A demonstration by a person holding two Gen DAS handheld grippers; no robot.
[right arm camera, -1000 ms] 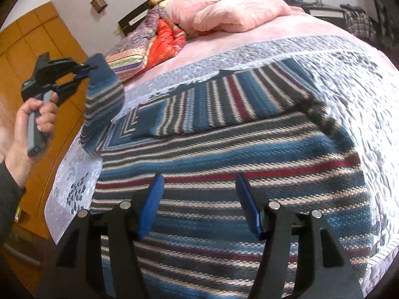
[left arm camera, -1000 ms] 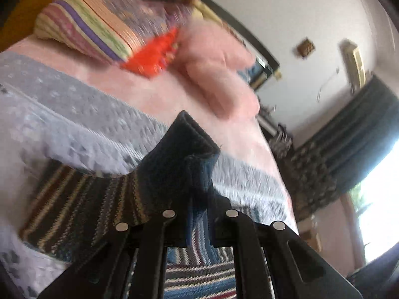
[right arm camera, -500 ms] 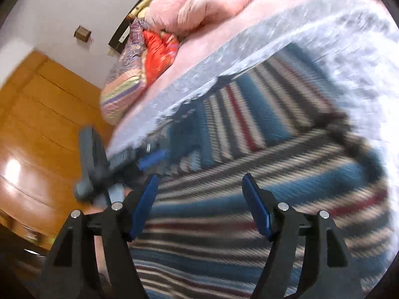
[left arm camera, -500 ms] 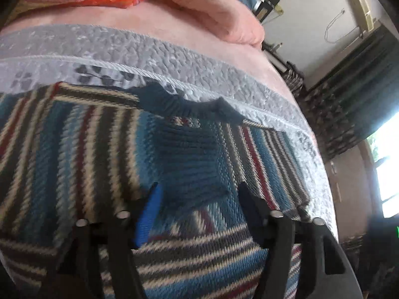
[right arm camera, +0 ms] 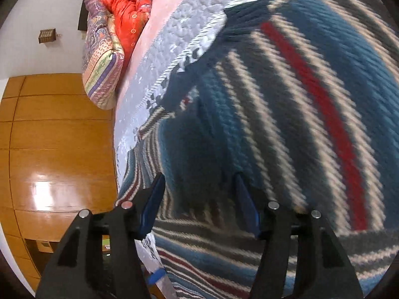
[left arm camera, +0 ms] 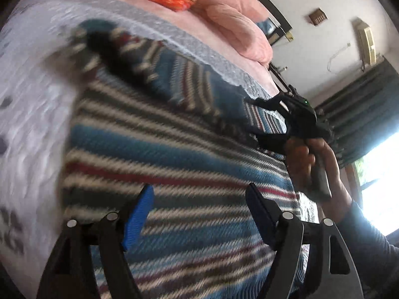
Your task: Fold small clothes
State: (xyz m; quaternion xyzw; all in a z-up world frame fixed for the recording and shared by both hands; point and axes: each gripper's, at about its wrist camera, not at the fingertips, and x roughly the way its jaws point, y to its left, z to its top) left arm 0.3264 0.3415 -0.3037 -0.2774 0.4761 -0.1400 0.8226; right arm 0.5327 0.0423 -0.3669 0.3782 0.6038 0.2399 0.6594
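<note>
Left wrist view: left gripper (left arm camera: 197, 214) above striped knit sweater (left arm camera: 174, 154), fingers spread wide, nothing between them. Sweater flat on grey quilted bedspread (left arm camera: 30, 99), one sleeve (left arm camera: 159, 74) folded across the body. Motion blur on left part. Right gripper (left arm camera: 251, 117) at sweater's far edge, held by a hand (left arm camera: 314, 164) in dark sleeve; tips over the knit, contact unclear. Pink pillows (left arm camera: 237, 27) at headboard, dark curtain (left arm camera: 361, 104) by bright window.

Right wrist view: right gripper (right arm camera: 199, 206) low over sweater (right arm camera: 286, 99), blue-padded fingers apart, empty. Bedspread edge (right arm camera: 174, 37) to left, patterned cushion (right arm camera: 102, 69) and red one (right arm camera: 129, 17) beyond, wooden wardrobe (right arm camera: 54, 149) at side.
</note>
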